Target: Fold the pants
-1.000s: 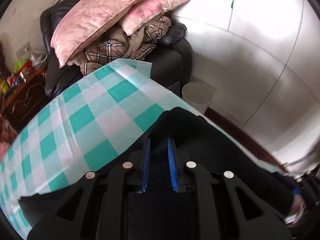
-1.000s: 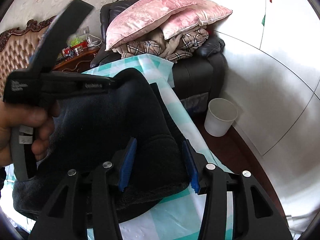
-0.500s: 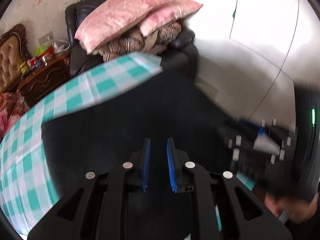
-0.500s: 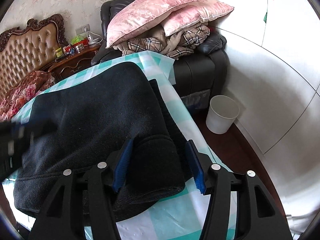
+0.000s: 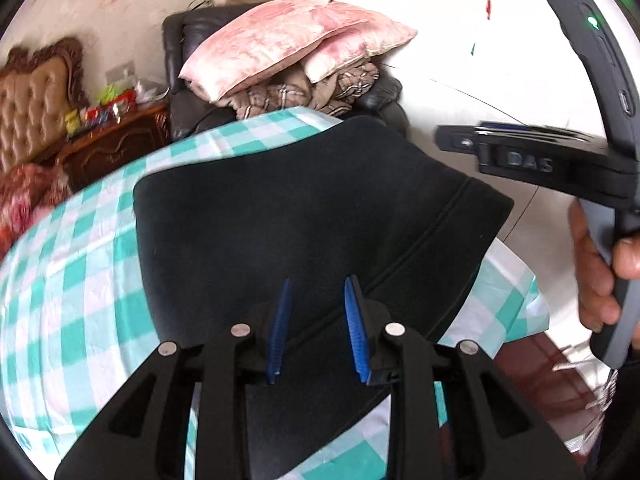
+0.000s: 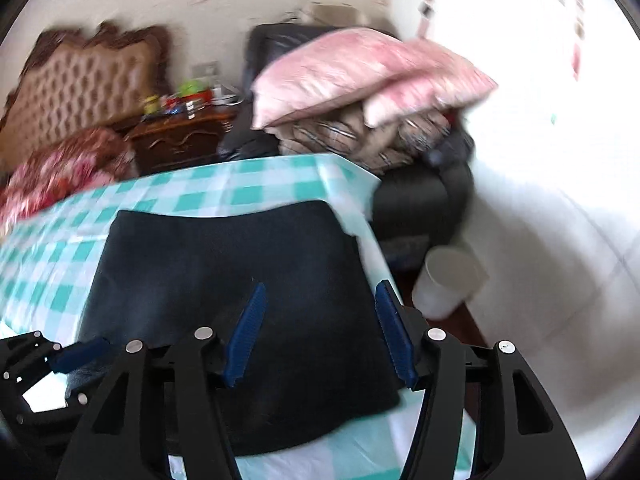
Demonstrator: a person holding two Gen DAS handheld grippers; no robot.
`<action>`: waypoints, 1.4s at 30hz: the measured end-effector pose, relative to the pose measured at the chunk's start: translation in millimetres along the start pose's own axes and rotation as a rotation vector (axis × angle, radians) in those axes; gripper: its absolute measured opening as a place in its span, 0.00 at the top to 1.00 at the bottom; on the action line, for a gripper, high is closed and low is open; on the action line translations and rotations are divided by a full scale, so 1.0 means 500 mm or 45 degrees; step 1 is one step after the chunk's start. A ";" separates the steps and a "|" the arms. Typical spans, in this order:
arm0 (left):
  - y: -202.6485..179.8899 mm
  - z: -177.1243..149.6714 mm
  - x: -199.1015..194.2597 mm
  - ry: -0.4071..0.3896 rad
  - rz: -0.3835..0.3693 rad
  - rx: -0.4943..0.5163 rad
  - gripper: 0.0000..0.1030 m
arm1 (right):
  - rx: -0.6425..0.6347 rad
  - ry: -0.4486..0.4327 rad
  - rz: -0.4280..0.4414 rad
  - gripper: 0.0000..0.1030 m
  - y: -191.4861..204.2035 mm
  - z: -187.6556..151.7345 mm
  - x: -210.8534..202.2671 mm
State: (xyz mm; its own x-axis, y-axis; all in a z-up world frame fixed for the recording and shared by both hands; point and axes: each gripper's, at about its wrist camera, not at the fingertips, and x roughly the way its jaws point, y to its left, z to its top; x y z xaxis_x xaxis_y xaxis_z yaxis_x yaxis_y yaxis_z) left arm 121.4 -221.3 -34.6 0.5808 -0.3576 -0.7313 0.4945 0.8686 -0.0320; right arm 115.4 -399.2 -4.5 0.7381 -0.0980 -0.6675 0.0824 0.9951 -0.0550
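Lying folded on the checked tablecloth (image 5: pixel 72 280): dark pants (image 5: pixel 304 216). Hovering above, left gripper (image 5: pixel 316 328) and right gripper (image 6: pixel 320 332), both parted, gripping nothing. Seemingly finishing; next, probably smoothing.

A dark armchair (image 6: pixel 420 200) piled with pink pillows (image 6: pixel 360 76) stands against pale wallpaper, beside a carved wooden nightstand (image 6: pixel 180 136) and tufted headboard (image 6: pixel 80 84). White bin (image 6: pixel 448 280) on dark floor; bright white wall (image 6: pixel 560 160) right.
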 end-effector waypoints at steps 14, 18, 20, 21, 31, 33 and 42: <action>0.216 -0.045 -0.057 -0.059 0.164 -0.271 0.70 | 0.153 0.132 -0.060 0.33 -0.091 -0.025 0.078; 0.252 0.017 -0.025 -0.109 0.111 -0.305 0.69 | -0.016 0.126 0.035 0.33 -0.010 0.047 0.117; 0.264 0.057 -0.002 -0.118 0.031 -0.300 0.69 | -0.106 0.136 0.024 0.34 0.025 0.073 0.150; 0.271 0.080 0.020 -0.100 0.005 -0.297 0.69 | -0.133 0.155 -0.002 0.34 0.033 0.090 0.179; 0.318 0.134 0.149 0.038 0.056 -0.318 0.67 | 0.043 0.306 -0.033 0.32 -0.026 0.064 0.264; 0.301 0.128 0.116 0.011 0.053 -0.296 0.62 | 0.036 0.290 -0.085 0.32 -0.022 0.062 0.246; 0.164 0.016 -0.001 0.015 -0.069 -0.273 0.56 | 0.085 0.265 -0.223 0.29 -0.041 -0.061 0.109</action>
State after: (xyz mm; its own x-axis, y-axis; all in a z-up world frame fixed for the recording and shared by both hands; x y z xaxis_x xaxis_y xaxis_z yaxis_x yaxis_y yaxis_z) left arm 166.7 -152.6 -31.3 0.5490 -0.4025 -0.7325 0.3751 0.9019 -0.2144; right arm 133.5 -424.6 -62.7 0.5557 -0.2566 -0.7908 0.2459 0.9593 -0.1385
